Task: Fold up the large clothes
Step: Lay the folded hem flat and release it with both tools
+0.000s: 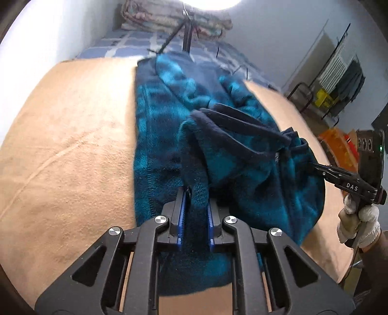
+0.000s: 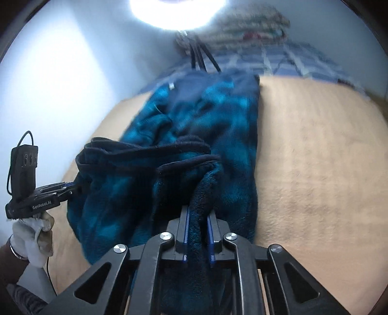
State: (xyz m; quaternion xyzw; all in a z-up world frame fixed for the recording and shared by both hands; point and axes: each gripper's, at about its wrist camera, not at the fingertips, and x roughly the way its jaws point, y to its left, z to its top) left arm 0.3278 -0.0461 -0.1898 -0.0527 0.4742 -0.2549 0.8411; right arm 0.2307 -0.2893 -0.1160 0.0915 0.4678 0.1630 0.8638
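Note:
A large blue and navy fleece garment (image 1: 169, 101) lies lengthwise on a tan blanket (image 1: 68, 135); it also shows in the right wrist view (image 2: 218, 116). My left gripper (image 1: 197, 193) is shut on a thick fold of its near edge. My right gripper (image 2: 198, 213) is shut on the other near corner. Each gripper shows in the other's view, the right one (image 1: 315, 167) at the fleece's right side and the left one (image 2: 72, 189) at its left side. The near end is lifted and bunched between them, its navy hem (image 1: 242, 123) standing up.
The tan blanket (image 2: 315, 157) covers a bed. Beyond it lie a blue checked sheet (image 1: 135, 46) and a pile of folded bedding (image 1: 174, 19). A black tripod (image 1: 186, 34) stands on the bed past the garment. A drying rack (image 1: 344, 80) and orange items (image 1: 337, 143) stand at the right.

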